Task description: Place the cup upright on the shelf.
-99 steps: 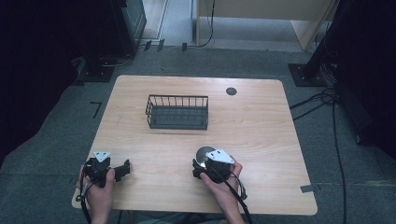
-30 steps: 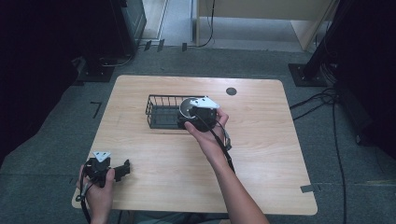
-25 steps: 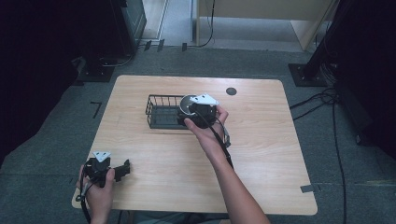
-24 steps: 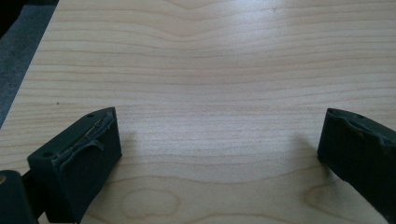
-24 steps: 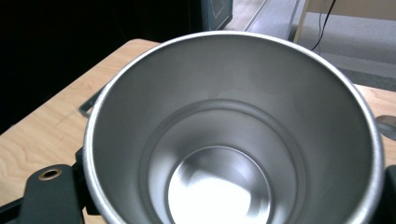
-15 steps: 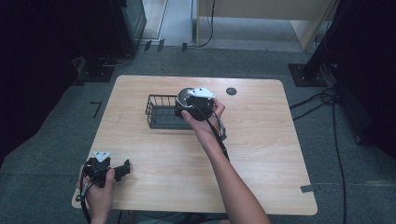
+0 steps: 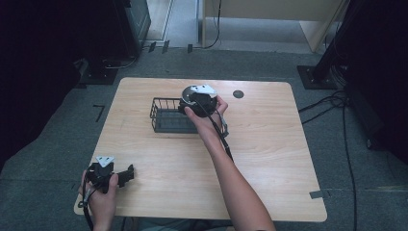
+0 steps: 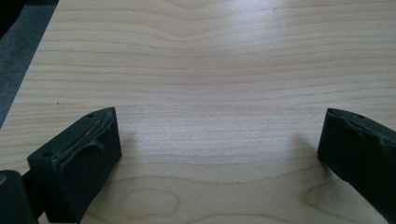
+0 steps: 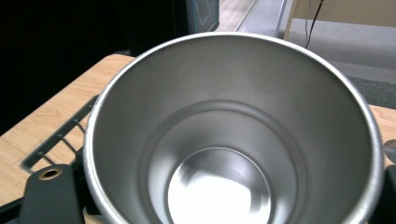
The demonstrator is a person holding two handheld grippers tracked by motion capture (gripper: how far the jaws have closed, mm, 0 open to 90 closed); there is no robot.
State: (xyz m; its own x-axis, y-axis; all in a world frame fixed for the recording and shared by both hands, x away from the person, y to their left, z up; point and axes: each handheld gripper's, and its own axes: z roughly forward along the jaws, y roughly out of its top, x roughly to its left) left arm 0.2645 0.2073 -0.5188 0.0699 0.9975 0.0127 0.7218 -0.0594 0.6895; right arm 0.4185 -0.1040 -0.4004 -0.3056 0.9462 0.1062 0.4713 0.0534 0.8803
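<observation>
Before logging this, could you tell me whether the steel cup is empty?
Empty: the right gripper view looks straight into the steel cup, showing its bare, shiny bottom.

Silver steel cup (image 9: pixel 233 140); black wire basket (image 7: pixel 168 118); pale wood-grain table (image 7: pixel 269 144)

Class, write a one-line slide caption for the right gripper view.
Looking straight into an empty steel cup held over the black wire basket on the wooden table.

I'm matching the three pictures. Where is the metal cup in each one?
High view: the metal cup is at the right hand-held gripper, by the wire basket's right end.
Left gripper view: not in it.
Right gripper view: metal cup central, seen from above.
Shared landmark: the wooden table.
</observation>
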